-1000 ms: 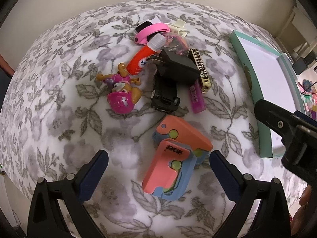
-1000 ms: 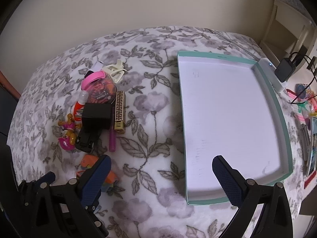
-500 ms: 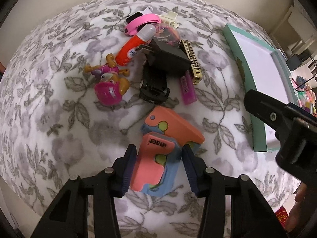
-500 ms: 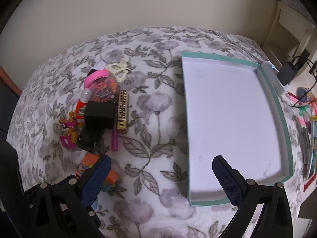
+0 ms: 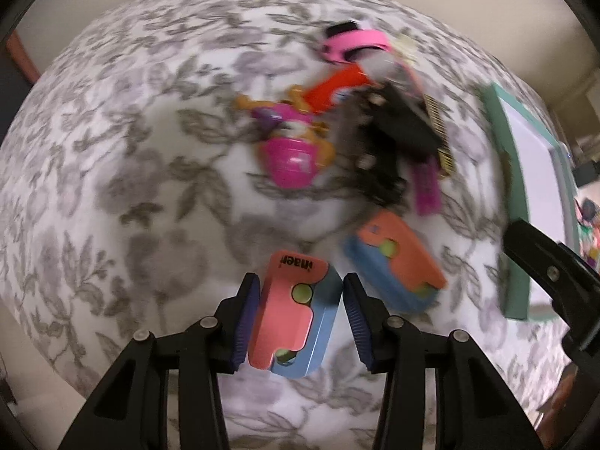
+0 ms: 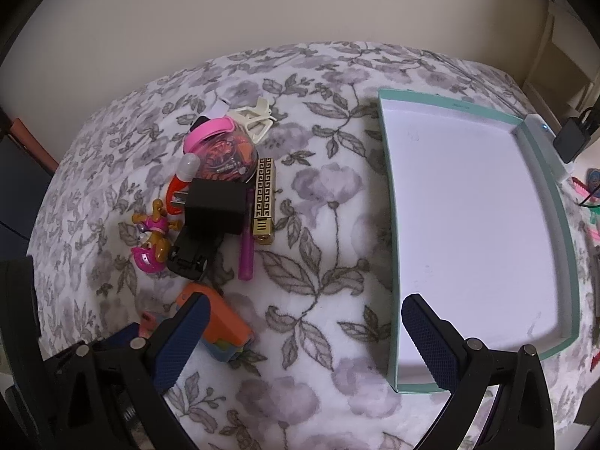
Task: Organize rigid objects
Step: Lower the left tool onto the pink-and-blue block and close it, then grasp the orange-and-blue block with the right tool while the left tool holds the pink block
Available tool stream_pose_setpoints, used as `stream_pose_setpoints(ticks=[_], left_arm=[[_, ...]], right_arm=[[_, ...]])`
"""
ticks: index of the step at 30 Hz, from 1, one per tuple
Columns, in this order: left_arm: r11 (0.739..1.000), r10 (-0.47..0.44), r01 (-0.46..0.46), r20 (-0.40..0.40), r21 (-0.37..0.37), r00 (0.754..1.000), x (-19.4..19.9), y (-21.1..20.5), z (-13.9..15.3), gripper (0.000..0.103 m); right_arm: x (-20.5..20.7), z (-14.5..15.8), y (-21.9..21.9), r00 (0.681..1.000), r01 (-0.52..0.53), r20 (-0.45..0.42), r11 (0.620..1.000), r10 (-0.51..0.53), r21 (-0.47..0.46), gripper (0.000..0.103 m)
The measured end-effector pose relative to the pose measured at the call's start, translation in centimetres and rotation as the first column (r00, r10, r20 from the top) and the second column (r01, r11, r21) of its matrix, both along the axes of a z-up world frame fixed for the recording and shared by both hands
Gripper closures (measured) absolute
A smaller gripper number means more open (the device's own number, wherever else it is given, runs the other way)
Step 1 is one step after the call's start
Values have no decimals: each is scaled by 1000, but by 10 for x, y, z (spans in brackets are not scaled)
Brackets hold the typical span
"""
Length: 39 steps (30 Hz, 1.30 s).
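- Your left gripper (image 5: 298, 313) is clamped on a pink-and-blue toy (image 5: 290, 315); both fingers (image 5: 245, 322) press its sides.
- That toy carries yellow-green dots and upside-down print near its far end. It sits between the fingers, over the floral cloth (image 5: 112, 187).
- Whether it rests on the cloth or is lifted off it, cannot tell; the left view is blurred.
- A second toy (image 5: 395, 262), orange over blue, lies just right of the held one, apart from it.
- Beyond it is a pile: pup figure (image 5: 296, 150) with pink helmet, red tube (image 5: 330, 88), black adapter (image 5: 397, 127), black car (image 5: 382, 176), purple lighter (image 5: 427, 187), gold bar (image 5: 440, 138), pink band (image 5: 352, 43).
- In the right view the adapter (image 6: 215, 206) sits on top of the car (image 6: 193, 253), and the gold bar (image 6: 264, 202) lies just right of it, beside the lighter (image 6: 246, 251).
- A white clip (image 6: 255, 120) lies at the far end of the pile, next to a round clear ball (image 6: 225, 157).
- The teal tray (image 6: 386, 187) sits on the right, well apart from the pile, white inside, nothing in it.
- Your right gripper (image 6: 303, 333) is spread wide and grasps nothing; it hangs over the cloth with its right finger over the tray's near-left corner.
- Its left finger (image 6: 180, 341) overlaps the orange toy (image 6: 223, 328) in view.
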<state>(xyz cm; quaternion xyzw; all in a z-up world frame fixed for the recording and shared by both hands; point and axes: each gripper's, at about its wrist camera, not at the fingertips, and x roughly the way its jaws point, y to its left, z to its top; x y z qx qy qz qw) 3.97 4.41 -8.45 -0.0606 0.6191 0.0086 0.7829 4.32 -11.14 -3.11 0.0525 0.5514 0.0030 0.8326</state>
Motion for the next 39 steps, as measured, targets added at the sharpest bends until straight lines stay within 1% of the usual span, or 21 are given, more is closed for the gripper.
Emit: stream_pose_setpoints(ticks=[2,4,7,10,12,17,19,21,22,24,29,32,34,37,39], left_arm=[[999,39,-39,0,3,999,-1,13,-1,56],[998,67,-67,8,-9,998,-2,23,-1,57],[994,112,-112,2,5,994,-3,39,-4,59],[988,151,-151,-1,-24,989,-7,54,-6,59],[986,163,-163,1,-29,987,-10,61,-5,59],[986,165,-165,-3,-32,986,-14,64,-3,59],[984,173,-173,-6,-35,985,-15,65,-1,59],[982,181,-182,-7,-49,983,-13,62,0,59],[981,186,-186,-6,-53,983,-14,63,-5,59],[980,189,-189,-6,-58,982,-15,67,-7,59],[982,181,-182,-9,-49,983,-17,73,-10,59],[984,175,-176,-12,-36,984,-13,65,-9,59],[986,167,-168,-14,-23,986,-12,59,-7,59],[988,154,-154,-14,-7,988,-14,57,-4,57],[990,142,-142,-12,1,990,-15,58,-5,53]], right_arm=[[1,-1,3,1000,-10,-3,1000,10,-5,0],[1,-4,7,1000,-27,-10,1000,27,-14,0],[2,-10,16,998,-65,-25,997,64,-31,0],[3,-18,27,993,-116,-44,992,114,-47,0],[3,-23,35,987,-153,-51,987,150,-54,0],[0,-33,57,968,-248,-68,965,243,-81,1],[-1,-36,63,962,-272,-68,957,266,-100,6],[-2,-40,67,955,-294,-74,950,288,-101,6],[-2,-41,69,952,-302,-77,948,296,-97,7],[-3,-45,75,945,-323,-83,941,316,-104,10],[-1,-55,88,932,-359,-92,926,350,-119,18],[-3,-61,96,924,-380,-107,916,368,-129,23],[-5,-65,102,917,-396,-114,906,382,-150,24],[-8,-64,106,918,-395,-109,907,382,-144,25],[-8,-65,106,919,-391,-107,911,379,-129,26]])
